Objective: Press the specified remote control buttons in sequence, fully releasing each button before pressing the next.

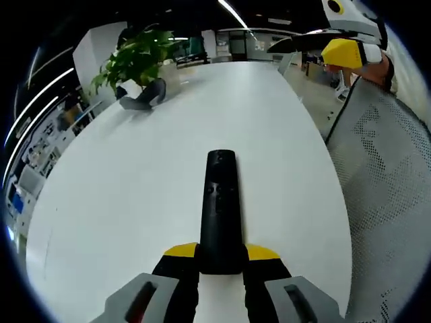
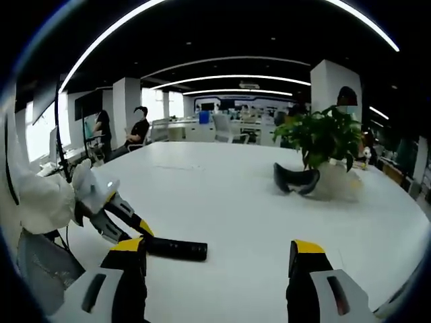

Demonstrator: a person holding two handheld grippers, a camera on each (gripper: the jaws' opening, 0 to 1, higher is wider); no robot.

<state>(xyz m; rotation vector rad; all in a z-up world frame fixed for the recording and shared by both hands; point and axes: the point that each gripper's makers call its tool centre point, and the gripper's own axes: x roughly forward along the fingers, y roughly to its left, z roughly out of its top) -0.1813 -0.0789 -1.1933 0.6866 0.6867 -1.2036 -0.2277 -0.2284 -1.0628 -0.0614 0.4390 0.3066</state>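
Left gripper view: my left tongs (image 1: pixel 221 259) are closed on the near end of the black remote (image 1: pixel 220 208), yellow tips on either side of its body. The remote runs up the centre of the frame, button face toward the camera, held over the white table (image 1: pixel 121 202); whether its far end rests on the table I cannot tell. I judge this hold is meant to steady the remote and keep its buttons exposed for pressing. At upper right, the right tongs (image 1: pixel 343 50) sit well away from the remote, so no button is being touched. A potted plant (image 1: pixel 135 60) and a dark curved object (image 1: pixel 143 97) stand at upper left, far back on the table. A mesh chair back (image 1: pixel 384 182) fills the right side.

Right gripper view: my right tongs (image 2: pixel 219 259) stand open and empty, jaws wide apart at the bottom. The remote (image 2: pixel 176 249) shows at lower left, gripped by the left tongs (image 2: pixel 128 225). Plant (image 2: pixel 326 138) at right. I judge the open jaws need closing, or one tip angled down, before a press.
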